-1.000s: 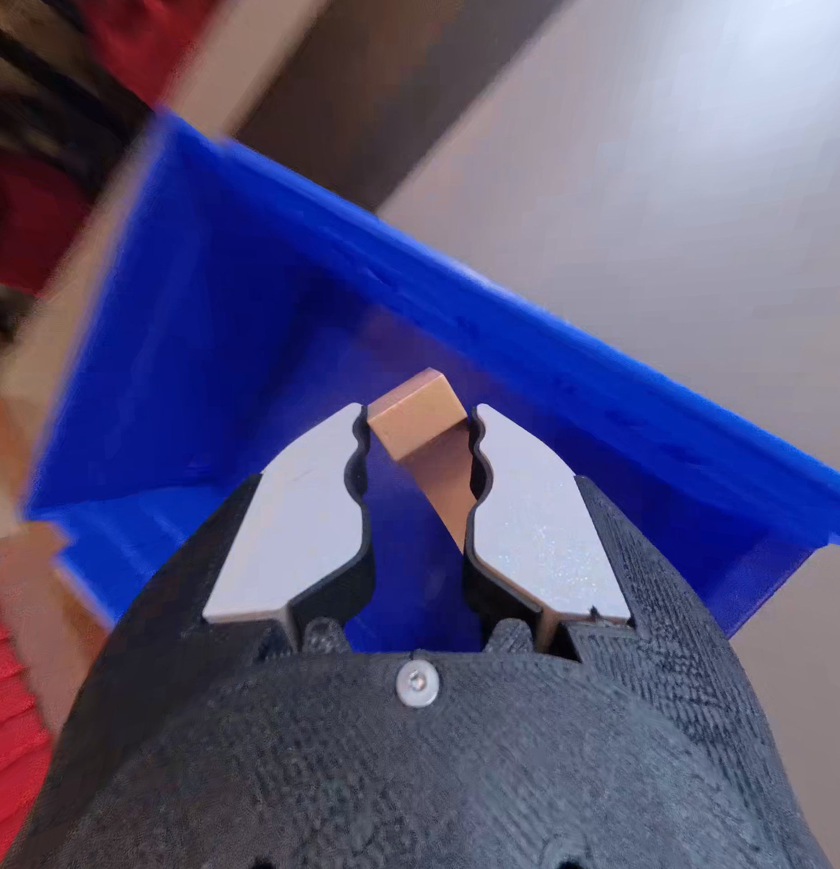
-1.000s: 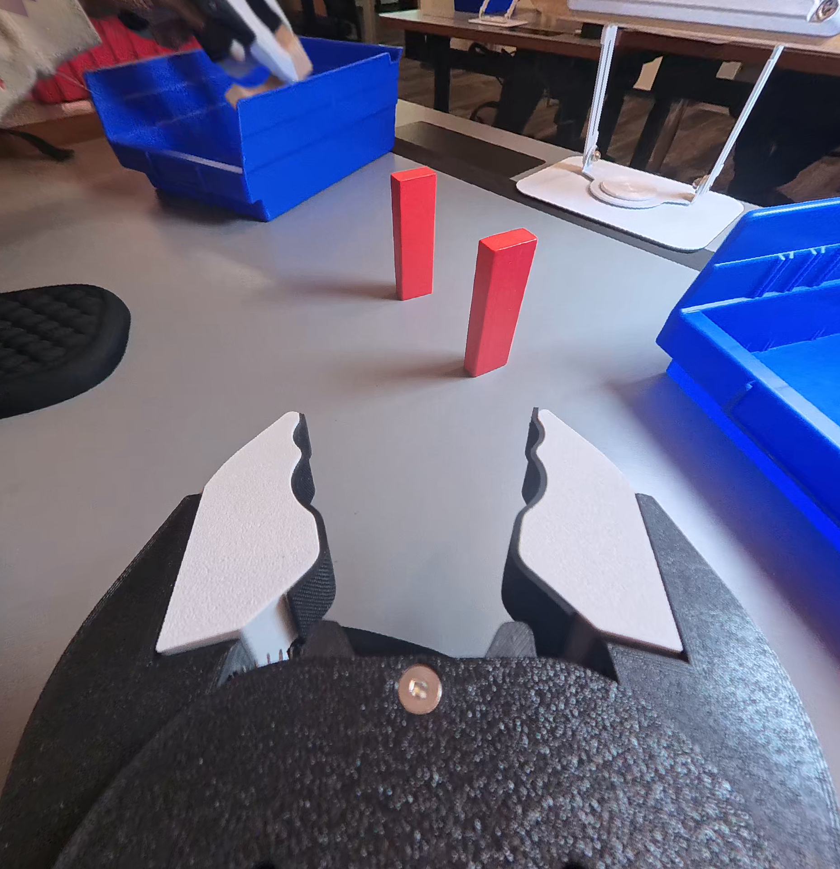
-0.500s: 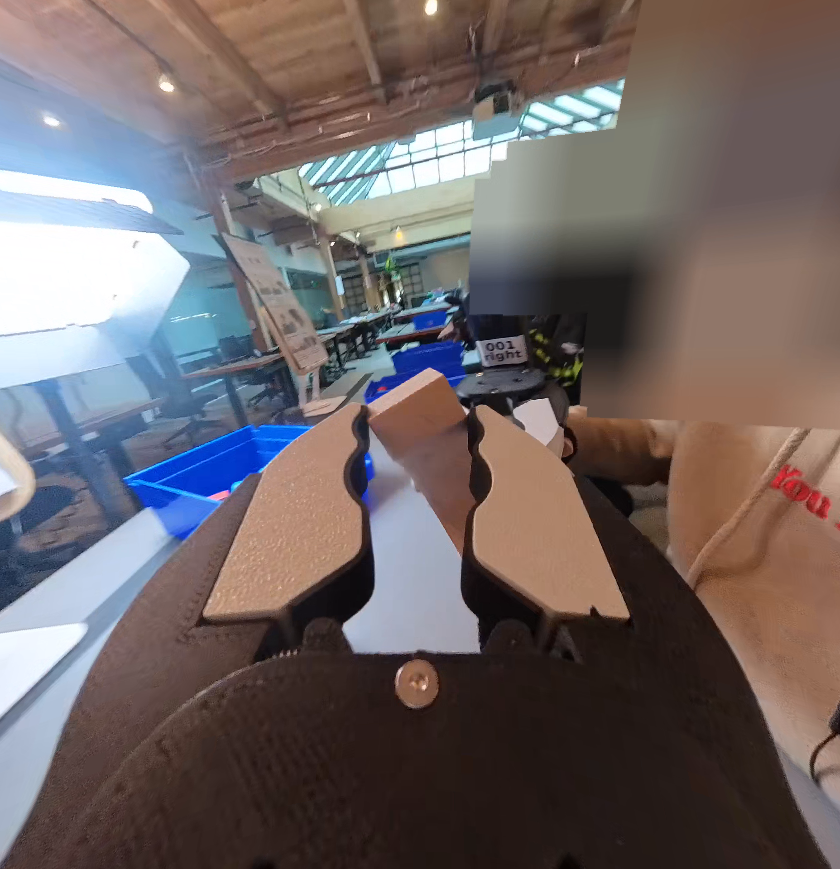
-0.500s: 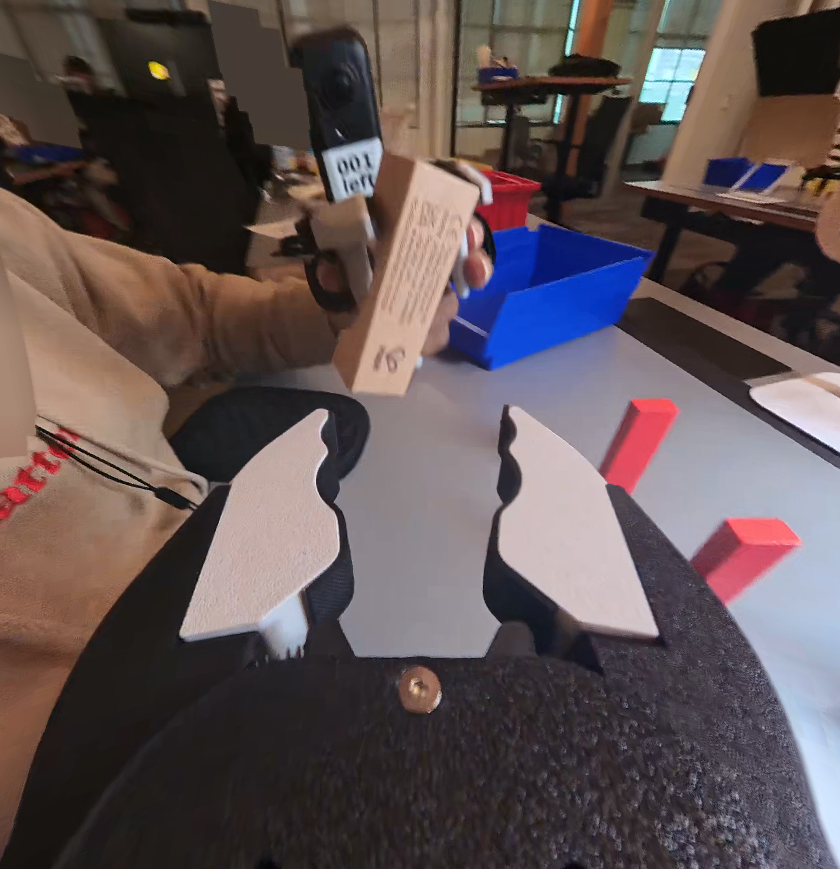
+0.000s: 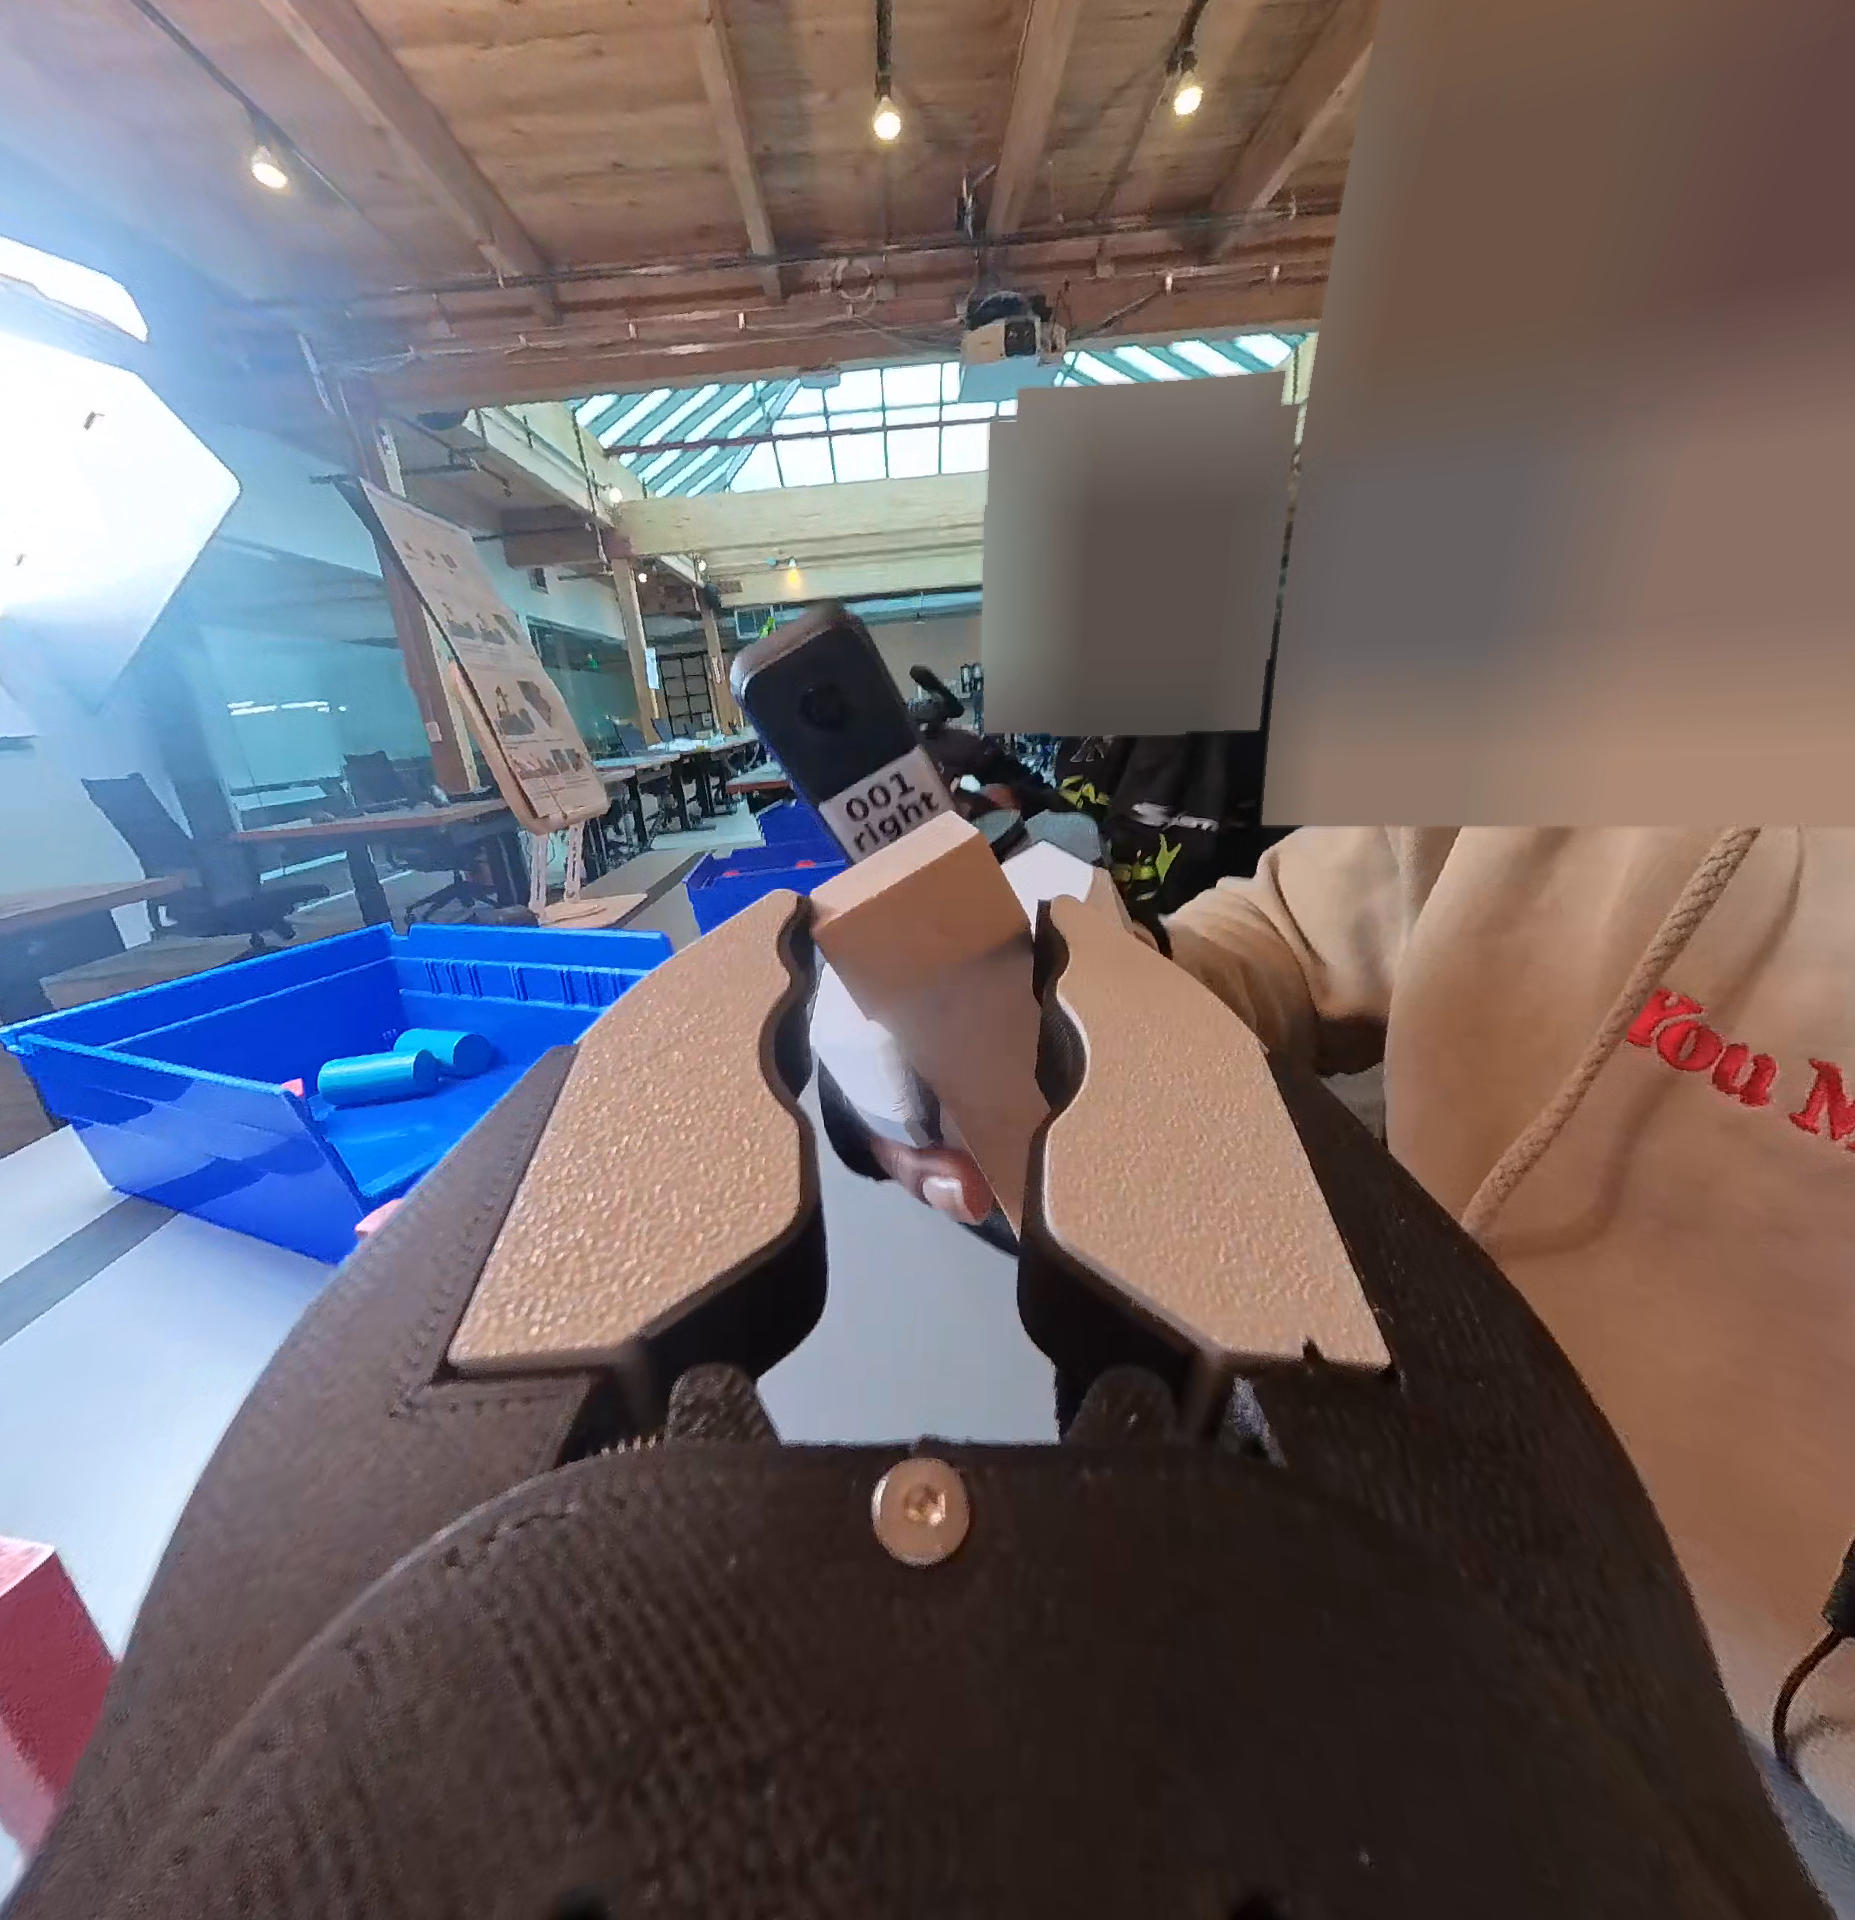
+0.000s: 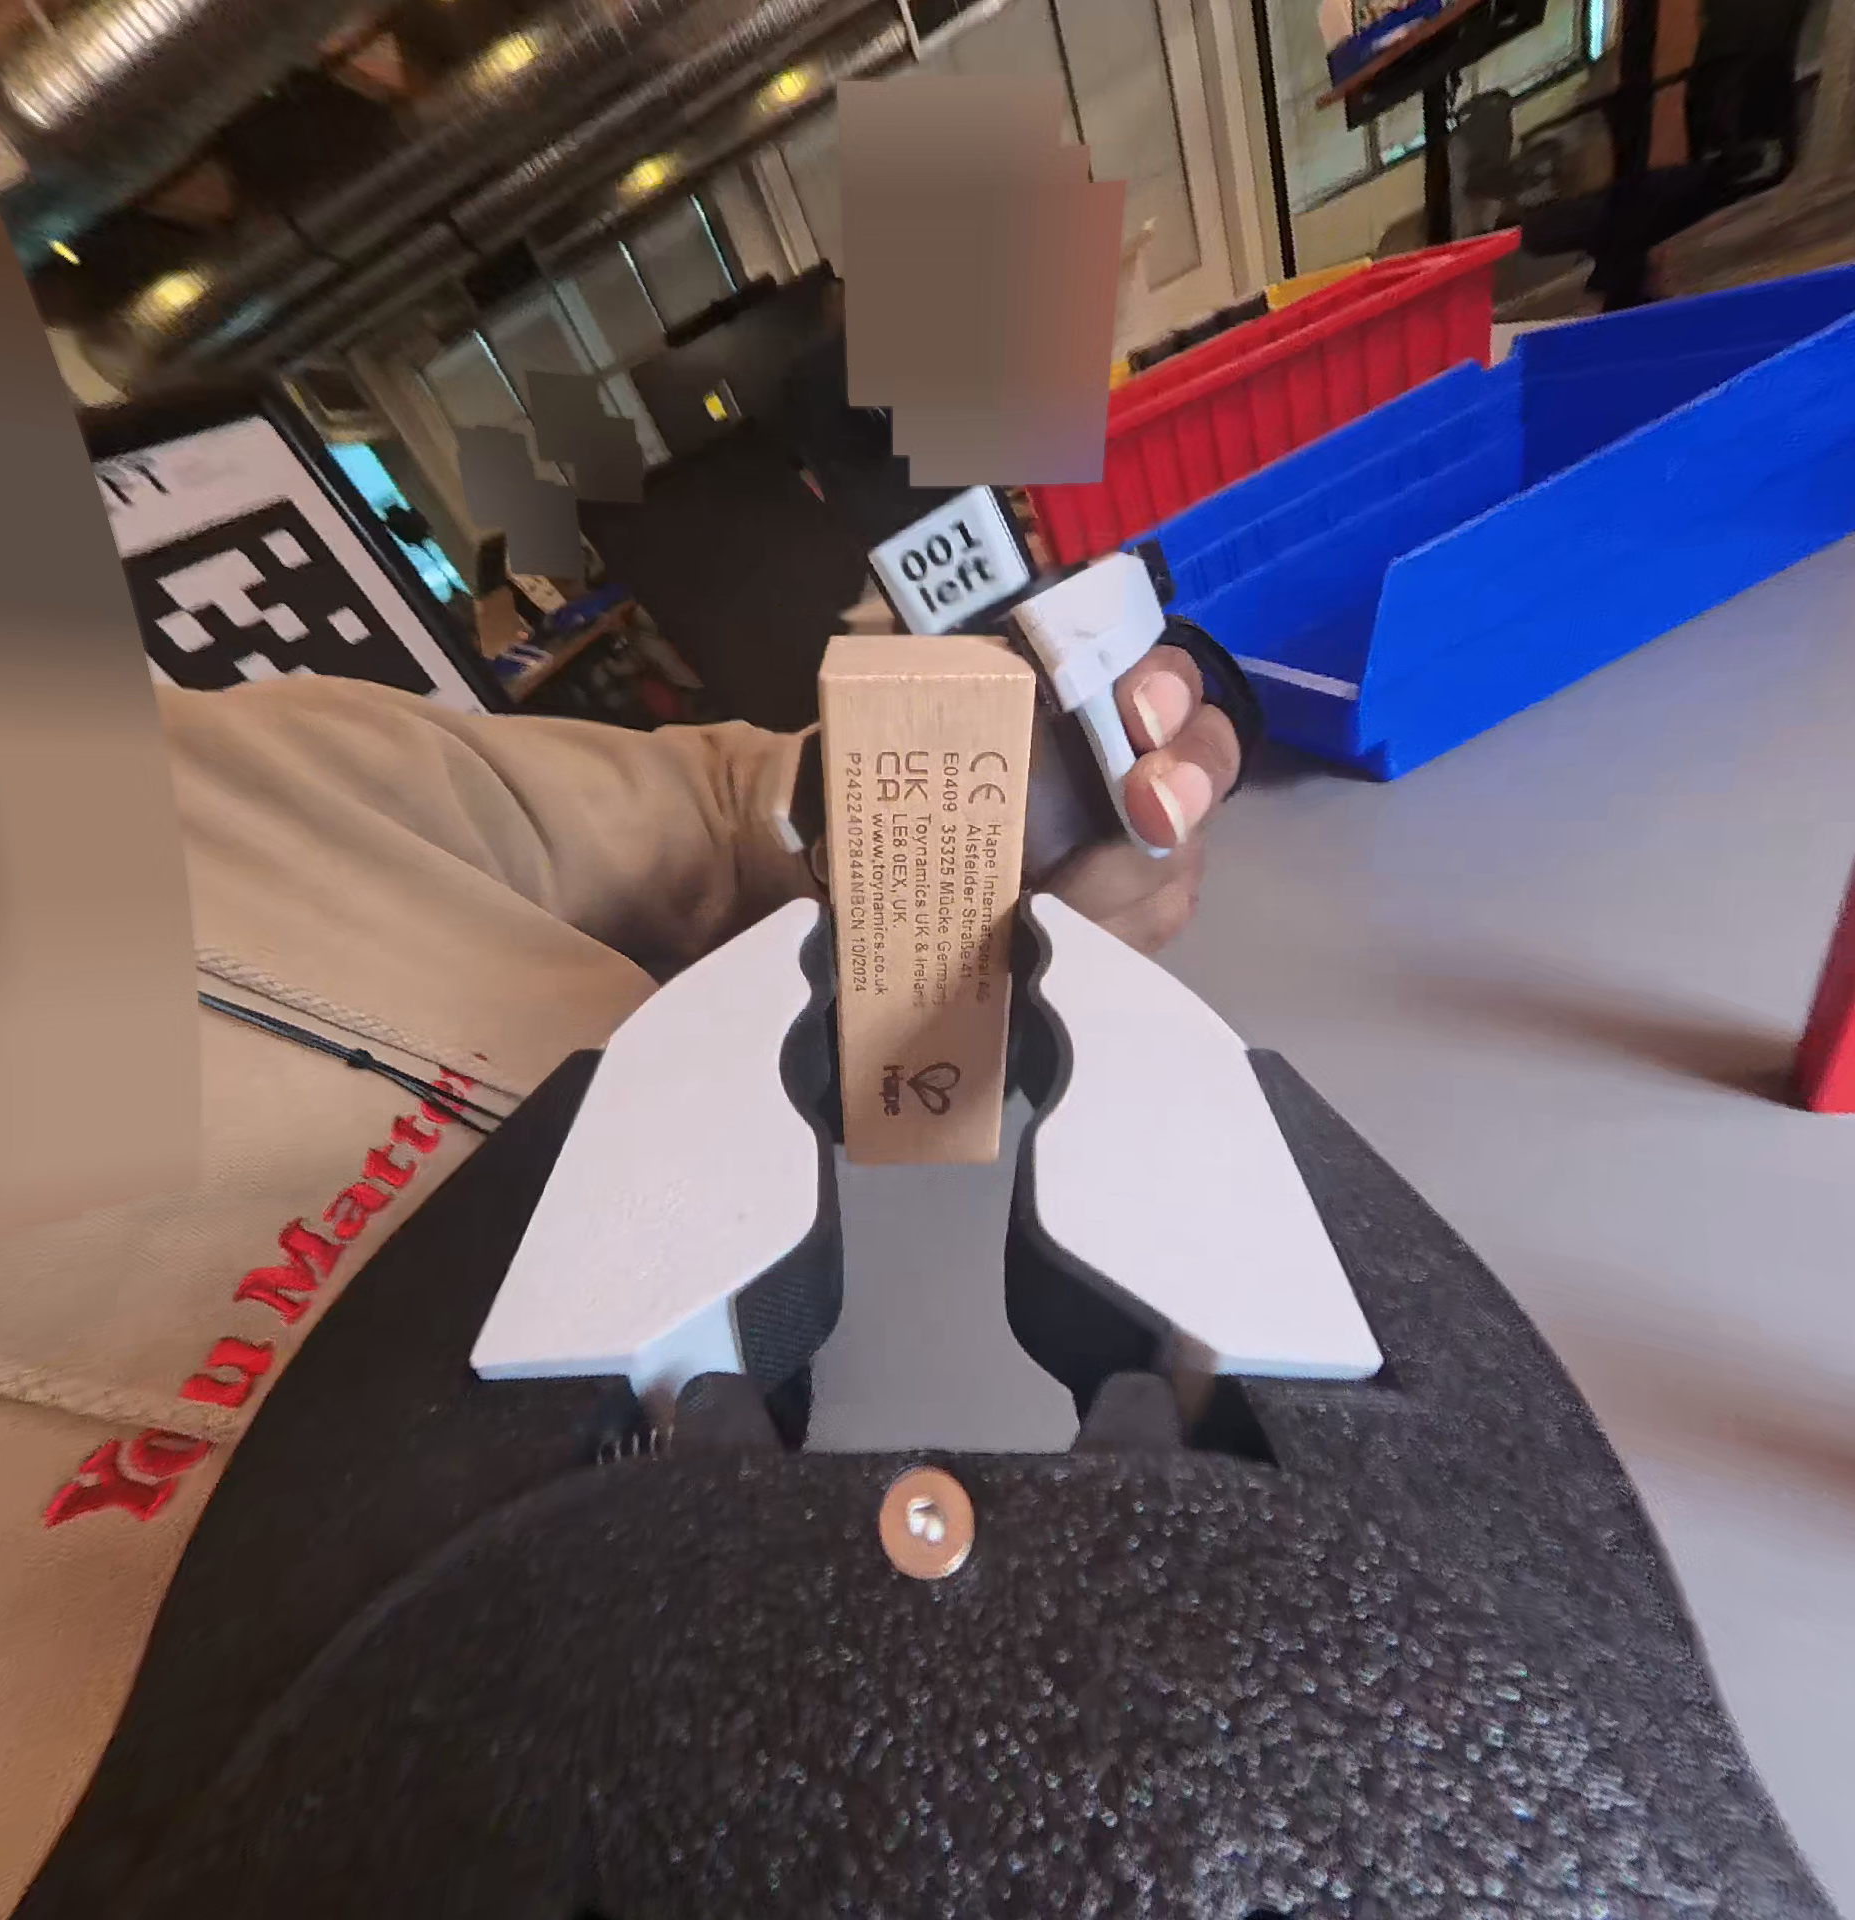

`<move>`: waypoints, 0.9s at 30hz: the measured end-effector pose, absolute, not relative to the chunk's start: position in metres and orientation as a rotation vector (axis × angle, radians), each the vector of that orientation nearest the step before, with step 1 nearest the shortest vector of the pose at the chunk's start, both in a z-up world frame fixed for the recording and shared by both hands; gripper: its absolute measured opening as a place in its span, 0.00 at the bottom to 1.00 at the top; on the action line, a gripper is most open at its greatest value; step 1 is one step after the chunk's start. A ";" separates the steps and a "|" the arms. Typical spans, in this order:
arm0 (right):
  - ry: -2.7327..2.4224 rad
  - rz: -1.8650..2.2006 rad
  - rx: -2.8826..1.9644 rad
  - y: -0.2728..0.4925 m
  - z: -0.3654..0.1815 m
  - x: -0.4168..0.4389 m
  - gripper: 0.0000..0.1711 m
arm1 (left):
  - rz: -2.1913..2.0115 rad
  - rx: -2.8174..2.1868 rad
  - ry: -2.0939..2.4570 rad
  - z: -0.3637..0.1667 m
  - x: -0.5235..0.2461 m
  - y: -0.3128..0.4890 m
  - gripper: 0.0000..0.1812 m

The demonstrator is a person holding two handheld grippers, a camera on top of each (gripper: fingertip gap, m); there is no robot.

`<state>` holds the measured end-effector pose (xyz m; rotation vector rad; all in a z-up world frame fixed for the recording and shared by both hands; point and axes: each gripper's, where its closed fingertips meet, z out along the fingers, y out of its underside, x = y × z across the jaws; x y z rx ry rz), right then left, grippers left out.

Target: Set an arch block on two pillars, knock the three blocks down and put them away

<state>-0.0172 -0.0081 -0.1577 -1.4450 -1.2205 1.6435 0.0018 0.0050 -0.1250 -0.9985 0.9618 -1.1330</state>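
A natural-wood arch block [image 5: 907,894] is held in the air in front of the person's chest. My left gripper [image 5: 923,935] is shut on one end of it. In the right wrist view the same block [image 6: 923,821] stands upright between my right gripper's [image 6: 923,914] white fingers, which have closed in on its lower end. The two grippers face each other, and the left one's white trigger and hand [image 6: 1151,769] show behind the block. One red pillar [image 6: 1848,956] stands on the grey table at the right edge. A red block corner [image 5: 19,1662] shows at the lower left.
A blue bin [image 5: 175,1122] on the table to the left holds blue cylinders [image 5: 377,1075]. Another blue bin [image 6: 1525,582] stands at the far right with a red bin [image 6: 1266,384] behind it. The person's beige sweatshirt [image 5: 1577,1247] is close behind the grippers. Less than 4 cm separates the two grippers' tips.
My left gripper lifted the arch block out of the blue bin and swung it toward the person. My right gripper turned from the red pillars to face it and closed around the block.
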 end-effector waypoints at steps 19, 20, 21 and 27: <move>-1.925 0.210 -2.062 0.188 -0.188 -0.012 0.19 | -0.570 -1.671 0.839 -0.242 -0.072 0.127 0.27; -1.938 0.199 -2.069 0.189 -0.192 -0.014 0.19 | -0.548 -1.670 0.857 -0.244 -0.072 0.128 0.28; -1.951 0.185 -2.072 0.189 -0.196 -0.015 0.19 | -0.527 -1.670 0.872 -0.245 -0.072 0.128 0.28; -2.008 0.158 -2.060 0.185 -0.201 -0.019 0.19 | -0.460 -1.669 0.911 -0.249 -0.072 0.134 0.28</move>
